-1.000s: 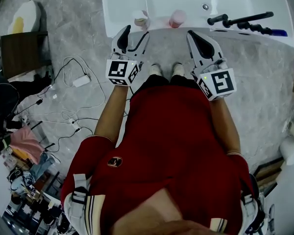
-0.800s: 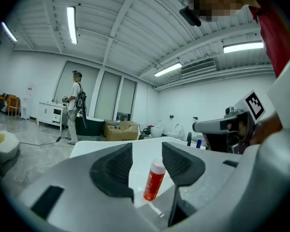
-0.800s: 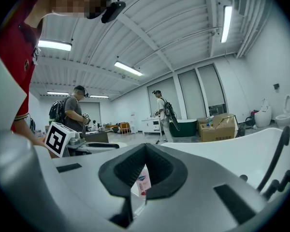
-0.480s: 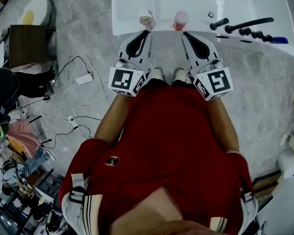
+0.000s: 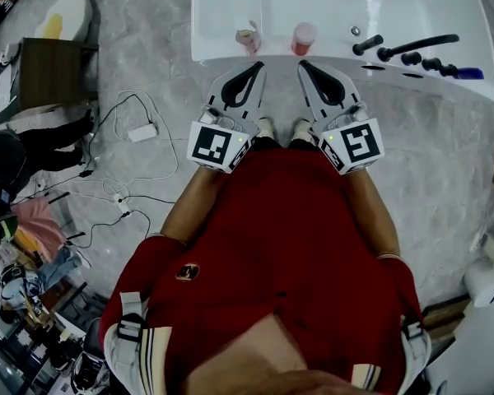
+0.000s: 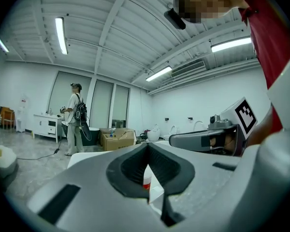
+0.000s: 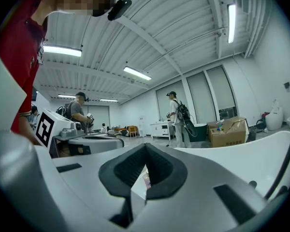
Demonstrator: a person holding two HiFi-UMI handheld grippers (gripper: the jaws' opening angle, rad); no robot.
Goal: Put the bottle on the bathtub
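My left gripper (image 5: 258,66) had just closed its jaws with nothing between them; my right gripper (image 5: 304,66) was closed and empty too. The bottle (image 5: 248,37) stood on the bathtub (image 5: 218,49) rim at twelve o'clock of my left gripper.

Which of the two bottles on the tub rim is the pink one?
The pink bottle is the right one, just ahead of the right gripper; the cream bottle stands left of it.

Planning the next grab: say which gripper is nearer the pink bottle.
Right. The right gripper sits just short of the pink bottle; the left gripper, jaws just closed empty, sits off to its left.
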